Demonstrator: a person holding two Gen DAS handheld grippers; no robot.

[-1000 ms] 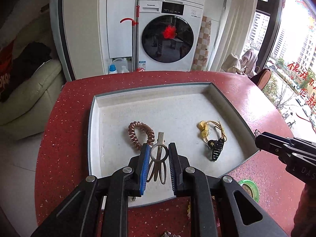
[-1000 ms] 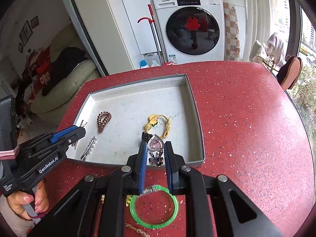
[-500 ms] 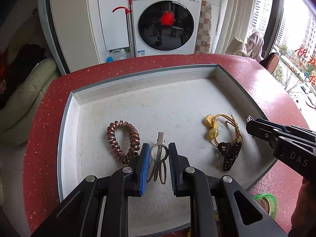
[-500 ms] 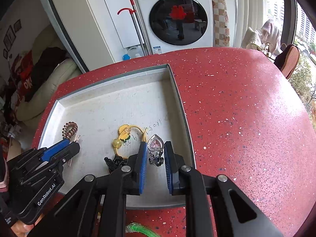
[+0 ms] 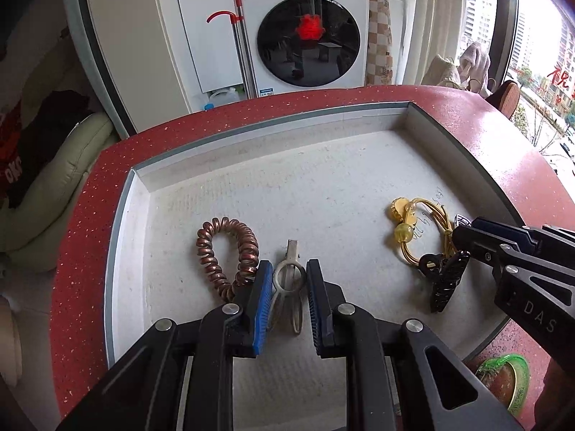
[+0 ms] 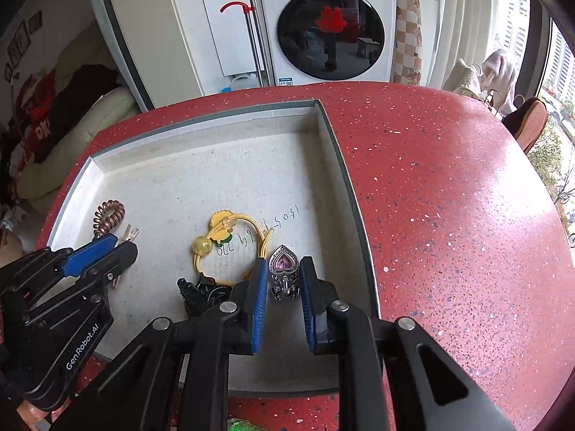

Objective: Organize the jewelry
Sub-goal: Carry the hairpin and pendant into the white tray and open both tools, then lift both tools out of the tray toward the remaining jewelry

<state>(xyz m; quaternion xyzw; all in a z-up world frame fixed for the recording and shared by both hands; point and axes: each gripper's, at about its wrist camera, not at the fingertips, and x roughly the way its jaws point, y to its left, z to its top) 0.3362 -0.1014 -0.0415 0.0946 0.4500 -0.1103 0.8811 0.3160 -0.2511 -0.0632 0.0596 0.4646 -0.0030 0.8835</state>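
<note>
My left gripper [image 5: 286, 280] is shut on a silver hair clip [image 5: 287, 278] and holds it low over the white tray [image 5: 323, 179], next to a copper coil hair tie [image 5: 226, 251]. My right gripper [image 6: 283, 280] is shut on a purple heart-shaped clip [image 6: 284, 269] over the tray's right part [image 6: 345, 186]. A yellow hair tie with beads [image 6: 230, 240] and a black claw clip [image 6: 201, 294] lie just left of it. The right gripper also shows in the left wrist view [image 5: 463, 237], and the left gripper in the right wrist view [image 6: 122, 244].
The tray sits on a red speckled round table [image 6: 449, 197]. A green bangle [image 5: 510, 377] lies on the table near the tray's front right corner. A washing machine [image 5: 309, 28] and a sofa [image 5: 54, 172] stand beyond the table.
Both grippers have moved forward from the tray's front edge to over the tray, each still holding its clip. The green bangle has dropped behind.
</note>
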